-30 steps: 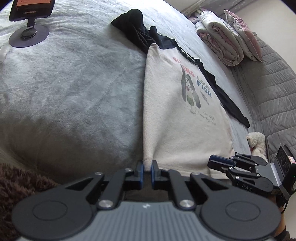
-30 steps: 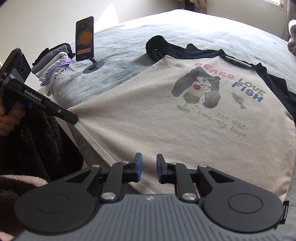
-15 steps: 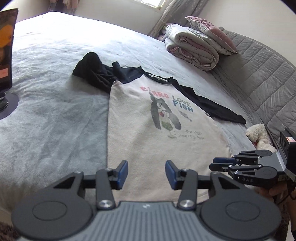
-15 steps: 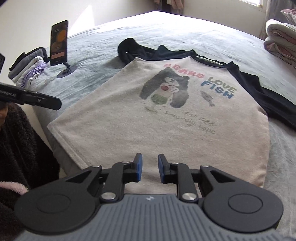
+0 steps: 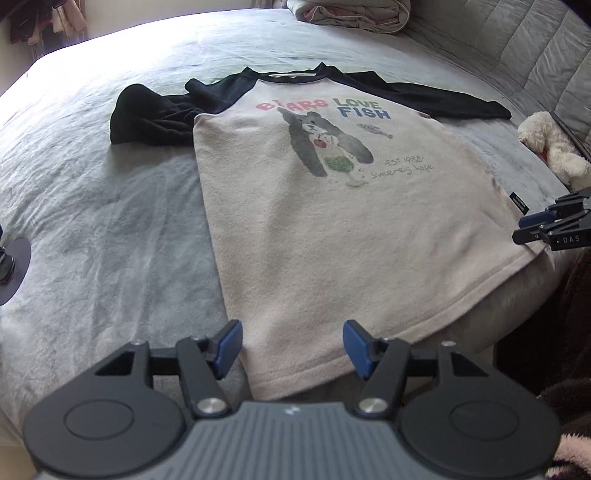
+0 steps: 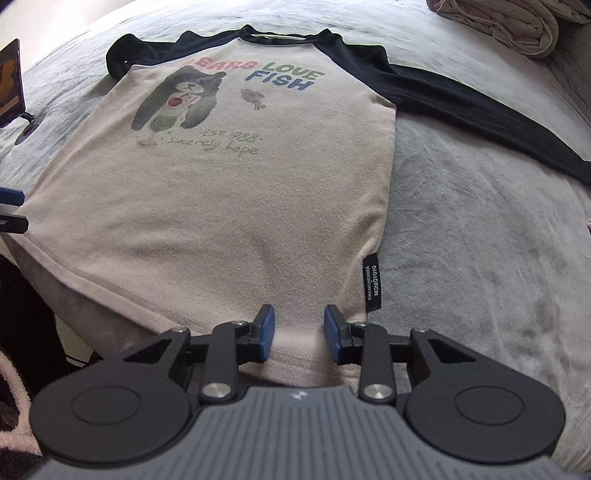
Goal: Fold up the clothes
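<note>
Both tongs, left [image 5: 291, 347] and right [image 6: 299, 334], gape, seemingly empty, above the shirt [image 5: 332, 229] hem.

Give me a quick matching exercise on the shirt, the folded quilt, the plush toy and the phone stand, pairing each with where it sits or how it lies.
Things:
1. raglan shirt
2. folded quilt
3. plush toy
4. phone on stand

Places or states:
A. at the far corner of the bed
B. spread flat, print up, hem toward both hand-held grippers
C. upright on the blanket, left of the shirt
D. at the bed's right edge, beside the long dark sleeve

Pairs: 1-B, 2-A, 3-D, 4-C
</note>
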The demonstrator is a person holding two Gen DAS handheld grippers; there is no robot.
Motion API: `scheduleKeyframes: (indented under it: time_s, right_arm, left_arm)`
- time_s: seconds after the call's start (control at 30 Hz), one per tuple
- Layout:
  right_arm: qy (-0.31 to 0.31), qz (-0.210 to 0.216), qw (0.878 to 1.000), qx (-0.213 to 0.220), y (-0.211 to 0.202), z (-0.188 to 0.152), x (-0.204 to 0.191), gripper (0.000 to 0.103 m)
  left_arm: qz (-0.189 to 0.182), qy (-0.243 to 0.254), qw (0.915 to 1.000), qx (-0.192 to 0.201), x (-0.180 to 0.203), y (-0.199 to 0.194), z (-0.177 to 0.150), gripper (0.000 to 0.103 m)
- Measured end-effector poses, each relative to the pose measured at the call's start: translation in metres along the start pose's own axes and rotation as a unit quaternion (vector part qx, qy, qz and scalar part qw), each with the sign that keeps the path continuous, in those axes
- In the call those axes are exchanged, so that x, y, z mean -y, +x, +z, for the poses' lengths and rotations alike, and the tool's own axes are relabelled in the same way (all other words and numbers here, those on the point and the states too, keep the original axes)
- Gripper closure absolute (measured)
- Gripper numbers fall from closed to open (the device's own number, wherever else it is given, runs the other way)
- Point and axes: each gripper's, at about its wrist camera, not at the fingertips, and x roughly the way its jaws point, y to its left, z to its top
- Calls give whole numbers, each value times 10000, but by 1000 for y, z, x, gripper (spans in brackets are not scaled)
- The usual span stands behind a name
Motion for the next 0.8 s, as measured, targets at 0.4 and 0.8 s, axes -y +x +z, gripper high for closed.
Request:
scheduleKeyframes:
  time_s: [0.4,0.8]
  right_arm:
    - [261,12,9927,1174,39,81,-28,51]
    - [237,-344,9781,2041,99,88,-33,8]
  left_arm:
    - [-27,90,9885,1508,23,54,77,9]
    - [64,322,9860,1637,39,125,80,0]
